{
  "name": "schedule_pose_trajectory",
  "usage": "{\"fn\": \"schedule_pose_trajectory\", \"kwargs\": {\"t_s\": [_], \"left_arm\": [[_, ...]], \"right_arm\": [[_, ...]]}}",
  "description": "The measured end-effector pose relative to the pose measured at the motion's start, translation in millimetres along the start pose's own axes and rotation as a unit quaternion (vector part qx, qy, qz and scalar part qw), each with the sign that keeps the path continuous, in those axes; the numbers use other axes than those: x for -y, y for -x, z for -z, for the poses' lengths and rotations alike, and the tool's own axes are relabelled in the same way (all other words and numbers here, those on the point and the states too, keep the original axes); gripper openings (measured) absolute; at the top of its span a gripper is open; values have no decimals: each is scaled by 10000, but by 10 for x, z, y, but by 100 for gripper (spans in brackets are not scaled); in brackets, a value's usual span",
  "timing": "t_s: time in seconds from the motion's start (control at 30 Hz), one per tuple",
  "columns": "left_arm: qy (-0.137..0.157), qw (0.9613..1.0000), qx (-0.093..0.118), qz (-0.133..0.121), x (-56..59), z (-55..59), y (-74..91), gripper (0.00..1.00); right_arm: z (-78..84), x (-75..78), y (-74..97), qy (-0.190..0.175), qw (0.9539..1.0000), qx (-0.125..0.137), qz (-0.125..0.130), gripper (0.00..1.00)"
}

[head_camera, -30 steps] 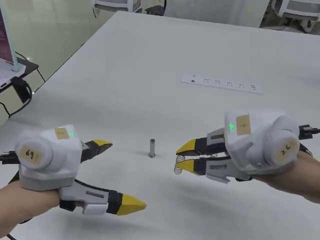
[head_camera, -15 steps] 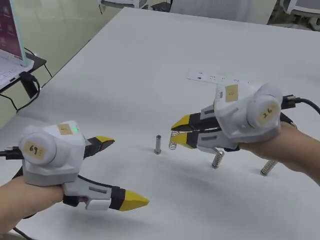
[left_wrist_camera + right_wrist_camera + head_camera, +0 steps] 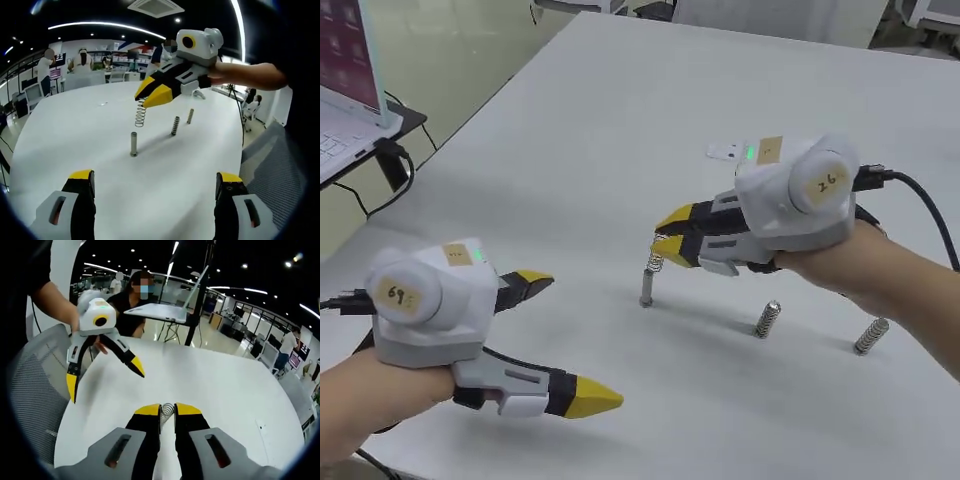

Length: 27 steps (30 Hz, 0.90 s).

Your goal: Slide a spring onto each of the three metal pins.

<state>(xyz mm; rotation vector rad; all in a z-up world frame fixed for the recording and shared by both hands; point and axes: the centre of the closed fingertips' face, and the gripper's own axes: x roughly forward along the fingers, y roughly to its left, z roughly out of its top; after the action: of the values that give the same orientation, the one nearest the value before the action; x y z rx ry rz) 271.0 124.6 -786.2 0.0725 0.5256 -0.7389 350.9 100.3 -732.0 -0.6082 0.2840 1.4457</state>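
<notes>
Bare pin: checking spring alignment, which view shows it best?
Left gripper view: the bare pin stands full-length, side-on, with the spring hanging just above. The head view shows it foreshortened from above.

We work at a broad white table [image 3: 550,130] that stands on a pale, glossy floor [image 3: 470,50]. An open laptop [image 3: 350,70] sits on a black stand [image 3: 395,125] off the table's left edge, and a white power strip [image 3: 725,152] lies on the far part of the tabletop. Around us we see an open office under a dark ceiling [image 3: 100,10] with long strip lights [image 3: 100,26], small spot lights and a square air vent [image 3: 156,7]. Several people [image 3: 82,57] stand well back among more desks, and a grey mesh chair [image 3: 35,390] is just beside the table.
</notes>
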Motion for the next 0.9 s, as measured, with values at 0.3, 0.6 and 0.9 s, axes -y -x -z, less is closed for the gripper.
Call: {"fn": "schedule_pose_trajectory", "kwargs": {"t_s": [0.3,0.6,0.9], "left_arm": [[28,10000,9,-28,-11,10,22,98],[33,10000,-5,-44,-29,21,52,98],[81,10000,14,-42,-20,26,54,98]], "right_arm": [[86,21,-128,-98,9999,-126,-7,7],[169,23,-185,-118,9996,-235,-38,7],[282,-17,-276,-79,9990,-414,-117,7]]}}
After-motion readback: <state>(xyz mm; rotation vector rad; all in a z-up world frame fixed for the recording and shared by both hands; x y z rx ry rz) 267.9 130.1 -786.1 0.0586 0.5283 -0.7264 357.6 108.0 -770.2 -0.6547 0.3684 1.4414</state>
